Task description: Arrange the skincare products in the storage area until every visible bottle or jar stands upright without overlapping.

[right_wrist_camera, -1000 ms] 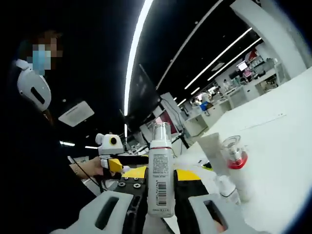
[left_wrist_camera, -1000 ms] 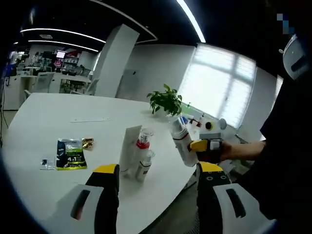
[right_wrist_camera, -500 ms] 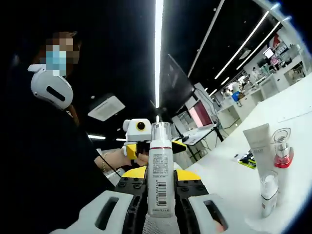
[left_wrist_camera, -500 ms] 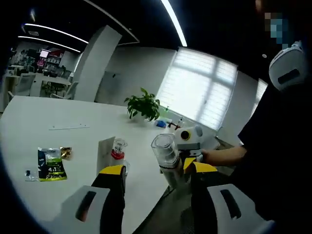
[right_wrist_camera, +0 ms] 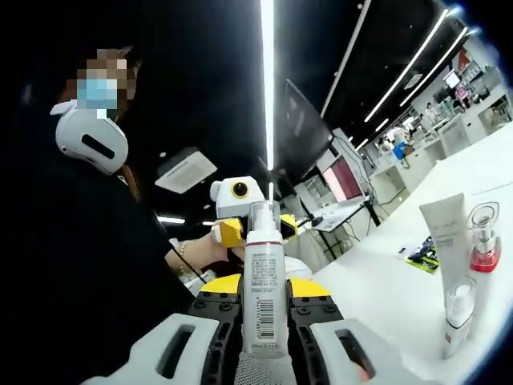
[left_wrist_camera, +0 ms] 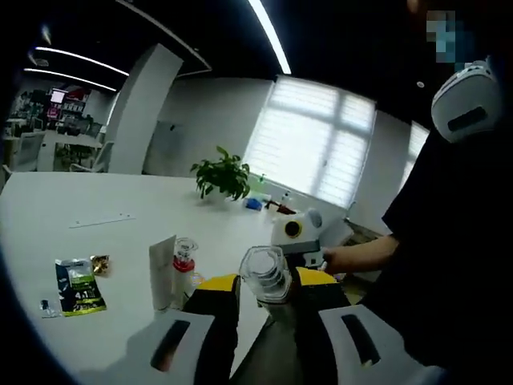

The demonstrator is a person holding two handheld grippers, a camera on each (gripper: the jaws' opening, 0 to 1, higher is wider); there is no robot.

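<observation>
Here, barcode label on clamped bottle (right_wrist_camera: 264, 301)

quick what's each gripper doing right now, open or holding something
left gripper: closing around the white bottle's clear cap, contact unclear.
right gripper: shut on the white bottle.

Spray bottle (right_wrist_camera: 264, 301): white matt plastic body w/ printed paper-like label, clear glossy plastic cap (left_wrist_camera: 265, 273). Tube (right_wrist_camera: 444, 233): matt white plastic, smooth. Pump bottle (right_wrist_camera: 484, 238): clear glossy top, red shiny collar. Small bottle (right_wrist_camera: 457, 311): white plastic, clear cap. Table (left_wrist_camera: 96, 202): smooth white, slight sheen. Sachet (left_wrist_camera: 77, 285): glossy foil-like film. Gripper shells: matt grey plastic; jaws yellow/black plastic.
</observation>
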